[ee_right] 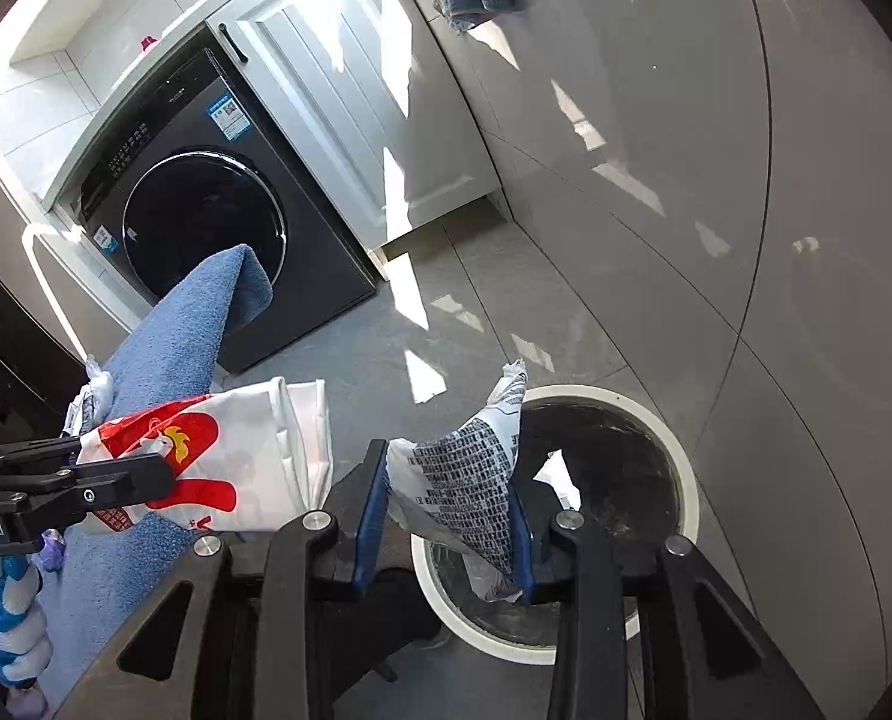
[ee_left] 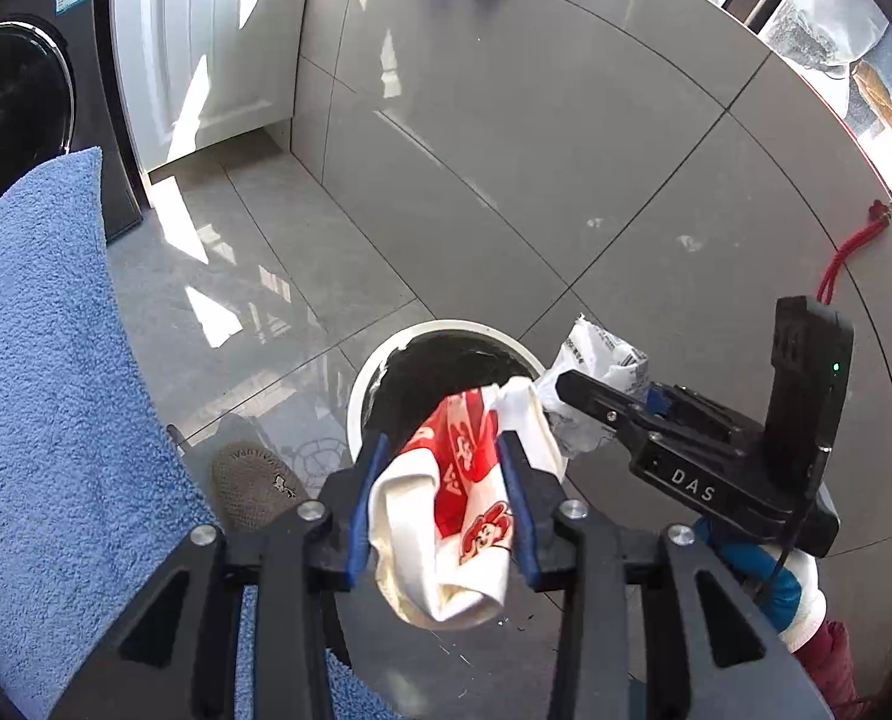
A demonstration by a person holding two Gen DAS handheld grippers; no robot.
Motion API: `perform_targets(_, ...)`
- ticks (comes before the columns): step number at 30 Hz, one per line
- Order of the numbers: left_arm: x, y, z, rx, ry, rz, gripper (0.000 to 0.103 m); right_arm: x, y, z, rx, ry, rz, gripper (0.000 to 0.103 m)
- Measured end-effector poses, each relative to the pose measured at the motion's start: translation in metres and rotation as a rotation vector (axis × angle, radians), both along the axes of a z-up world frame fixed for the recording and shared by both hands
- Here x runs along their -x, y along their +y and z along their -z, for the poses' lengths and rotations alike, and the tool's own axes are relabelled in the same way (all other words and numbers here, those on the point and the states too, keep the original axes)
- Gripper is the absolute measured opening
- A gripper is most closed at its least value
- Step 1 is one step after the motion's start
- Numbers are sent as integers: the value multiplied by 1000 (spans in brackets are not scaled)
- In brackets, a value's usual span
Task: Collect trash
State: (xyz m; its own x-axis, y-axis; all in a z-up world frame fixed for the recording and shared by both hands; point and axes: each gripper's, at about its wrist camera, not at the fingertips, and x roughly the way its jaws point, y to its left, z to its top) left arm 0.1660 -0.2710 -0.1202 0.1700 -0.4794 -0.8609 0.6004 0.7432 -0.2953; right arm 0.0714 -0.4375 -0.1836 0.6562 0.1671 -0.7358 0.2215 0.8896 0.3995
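My left gripper (ee_left: 441,444) is shut on a crumpled red and white paper bag (ee_left: 446,528), which fills the gap between its blue pads. Right under it stands a round bin (ee_left: 362,384) with a white rim and a black liner. Beside it to the right, my right gripper (ee_left: 565,390) holds a crumpled printed white paper (ee_left: 595,354) at the bin's edge. In the right wrist view that paper (ee_right: 463,468) spans the pads of the right gripper (ee_right: 448,462) above the bin (ee_right: 685,480). The left gripper (ee_right: 164,468) and its bag (ee_right: 254,468) are at the left.
A blue towel (ee_left: 44,360) lies over something at the left, in front of a dark washing machine (ee_right: 206,222) and a white cabinet (ee_right: 326,90). A shoe (ee_left: 254,480) stands by the bin. A red cord (ee_left: 847,252) lies on the grey tiled floor. A gloved hand (ee_left: 769,576) grips the right handle.
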Motion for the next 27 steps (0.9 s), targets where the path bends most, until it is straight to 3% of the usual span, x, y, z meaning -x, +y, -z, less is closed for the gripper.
perform_targets(4,-13,-21,19,60,107,-4,39,2,-19,19,-4,46,64,44)
perform_targets(6,-14,-25,20,80,115,0,43,7,-22,20,-3,47,73,57)
perform_targets(13,-3,-5,-5,93,45,1,45,20,-14,11,17,40,68,57)
perform_targets(20,18,43,-42,121,-50,-20,45,49,9,-10,38,0,36,57)
perform_targets(27,40,92,-61,124,-101,-70,45,97,33,13,6,83,-28,57)
